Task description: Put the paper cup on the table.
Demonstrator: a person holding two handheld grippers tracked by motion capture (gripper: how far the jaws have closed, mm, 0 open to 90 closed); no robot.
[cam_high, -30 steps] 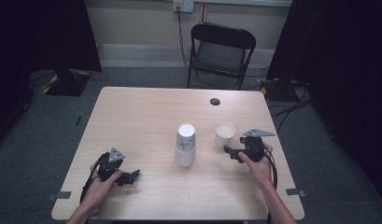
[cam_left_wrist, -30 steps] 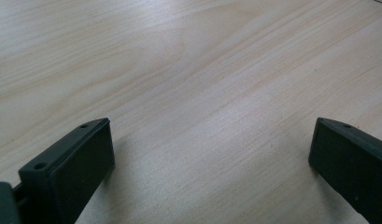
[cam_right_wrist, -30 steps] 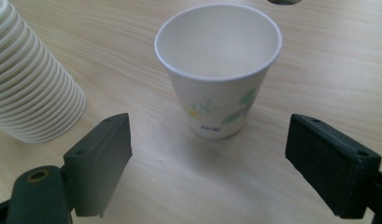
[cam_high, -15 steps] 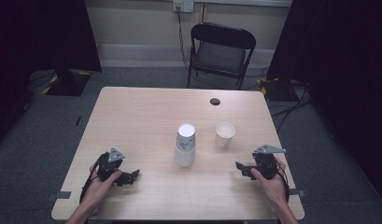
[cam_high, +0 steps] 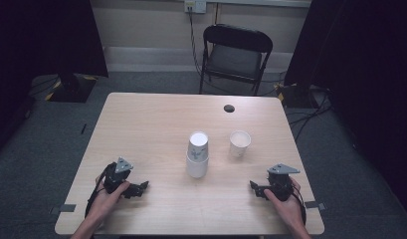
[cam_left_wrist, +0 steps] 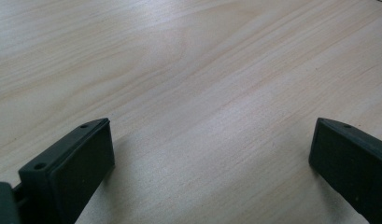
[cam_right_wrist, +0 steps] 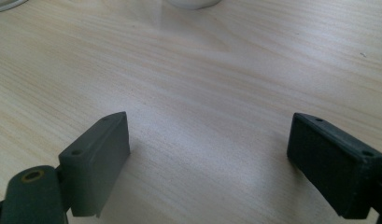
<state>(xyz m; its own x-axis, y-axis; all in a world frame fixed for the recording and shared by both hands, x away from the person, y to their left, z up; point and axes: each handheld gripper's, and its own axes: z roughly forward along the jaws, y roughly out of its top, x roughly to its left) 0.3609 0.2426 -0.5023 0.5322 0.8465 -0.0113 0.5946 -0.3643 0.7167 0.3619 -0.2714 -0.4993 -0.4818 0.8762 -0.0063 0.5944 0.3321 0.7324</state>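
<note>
My left gripper (cam_high: 141,187): black, blocky jaws with flat rectangular pads and small screw holes, a grey three-cornered plate on top; it rests low at the near left of the table, jaws spread wide, bare wood between them.
My right gripper (cam_high: 254,187): same build, low over the near right corner of the table; its jaws have just been opening and stand wide apart with nothing between them.
Stacked cups (cam_high: 197,154): smooth white cups, tapered, one upside down on top of another, flat round base up; they stand mid-table, between my two grippers and well apart from both.
Single cup (cam_high: 240,143): white, round rim, mouth up, just right of the stack and beyond my right gripper.
Table (cam_high: 151,124): pale wood with fine straight grain, matt, rounded corners, a small dark round hole (cam_high: 229,108) near the far edge.
Room: grey carpet, a black folding chair (cam_high: 234,56) behind the table, dark curtains at both sides, cables on the floor.
Change: a second ago my right gripper was up beside the single cup; now it sits back near the front edge. My left gripper has not moved.
</note>
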